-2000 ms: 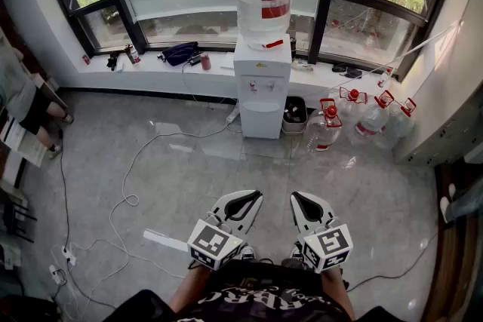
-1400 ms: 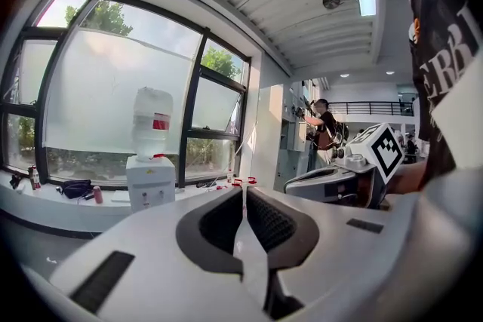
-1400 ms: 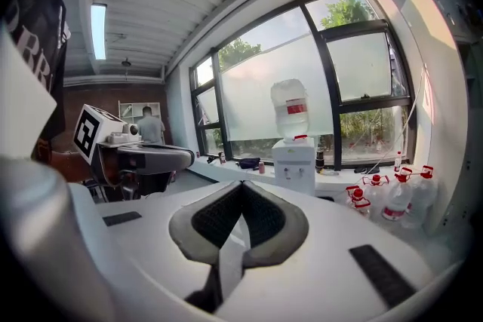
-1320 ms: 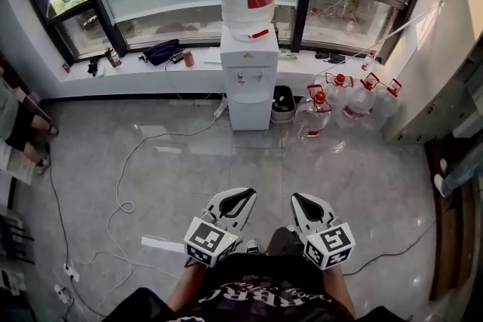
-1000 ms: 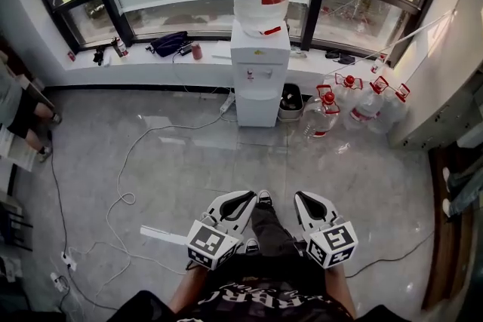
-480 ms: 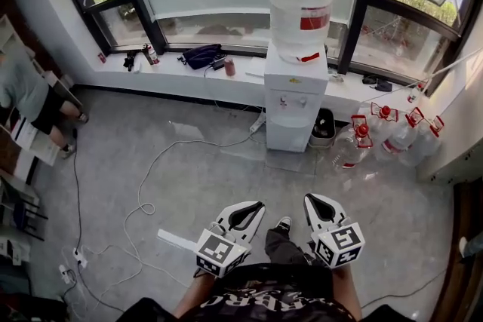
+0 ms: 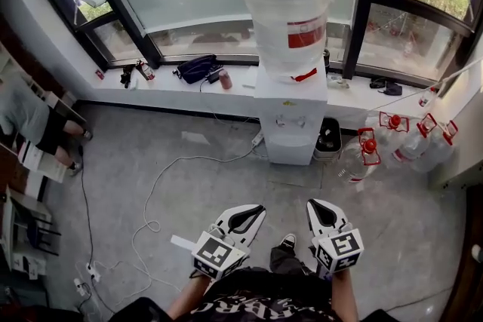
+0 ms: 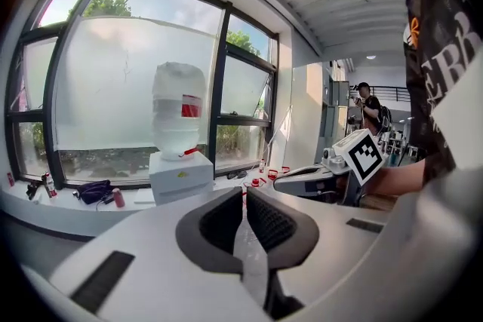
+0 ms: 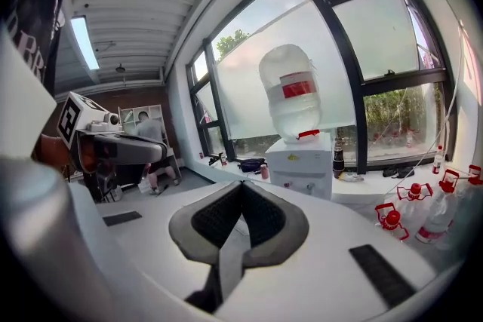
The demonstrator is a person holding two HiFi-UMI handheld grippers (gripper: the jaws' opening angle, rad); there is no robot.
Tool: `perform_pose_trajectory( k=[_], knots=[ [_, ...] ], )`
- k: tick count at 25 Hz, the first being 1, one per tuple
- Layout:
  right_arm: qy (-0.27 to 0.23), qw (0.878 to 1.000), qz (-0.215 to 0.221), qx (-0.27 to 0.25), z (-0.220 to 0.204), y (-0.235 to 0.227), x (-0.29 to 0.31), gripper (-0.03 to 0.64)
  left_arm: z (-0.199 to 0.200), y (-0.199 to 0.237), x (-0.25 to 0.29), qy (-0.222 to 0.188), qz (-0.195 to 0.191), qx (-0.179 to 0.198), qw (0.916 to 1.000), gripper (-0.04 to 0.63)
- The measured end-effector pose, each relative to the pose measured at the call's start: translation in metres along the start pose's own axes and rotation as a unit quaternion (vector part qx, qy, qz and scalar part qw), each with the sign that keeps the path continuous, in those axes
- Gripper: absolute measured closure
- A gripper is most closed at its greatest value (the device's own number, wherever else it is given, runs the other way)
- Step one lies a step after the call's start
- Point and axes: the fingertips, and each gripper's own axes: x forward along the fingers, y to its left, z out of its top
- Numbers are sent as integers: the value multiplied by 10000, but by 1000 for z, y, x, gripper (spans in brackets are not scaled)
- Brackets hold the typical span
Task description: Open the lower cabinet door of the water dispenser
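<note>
The white water dispenser [image 7: 290, 113] stands against the window sill with a large clear bottle [image 7: 287, 7] on top. Its lower cabinet door [image 7: 291, 147] is closed. Both grippers are held low in front of the person, well short of the dispenser, with bare floor between. My left gripper [image 7: 253, 209] is shut and holds nothing; the dispenser [image 8: 179, 174] shows far beyond its tips [image 8: 244, 194]. My right gripper [image 7: 317, 204] is also shut and empty, pointing toward the dispenser [image 9: 303, 166] past its tips [image 9: 243, 185].
Several water jugs with red caps [image 7: 400, 136] stand right of the dispenser, with a dark bin [image 7: 326, 139] beside it. White cables [image 7: 155, 196] trail across the grey floor at left. A black bag [image 7: 196, 68] lies on the sill. A person [image 7: 30, 124] sits at far left.
The dispenser has grown larger and closer in the head view as the person walked toward it. Both grippers stayed shut, side by side, carried forward.
</note>
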Motion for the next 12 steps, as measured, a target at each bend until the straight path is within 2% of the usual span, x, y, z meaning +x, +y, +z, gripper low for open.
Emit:
perform_pose_trajectory(
  k=[6,12],
  knots=[
    [113,9999,-74,43,-4,-45,22,603,5,18,47,219,-54,75,9997,569],
    [133,9996,-172,173,-17,-69,31,603,8,29,84,446,-171,195,9987,569]
  ],
)
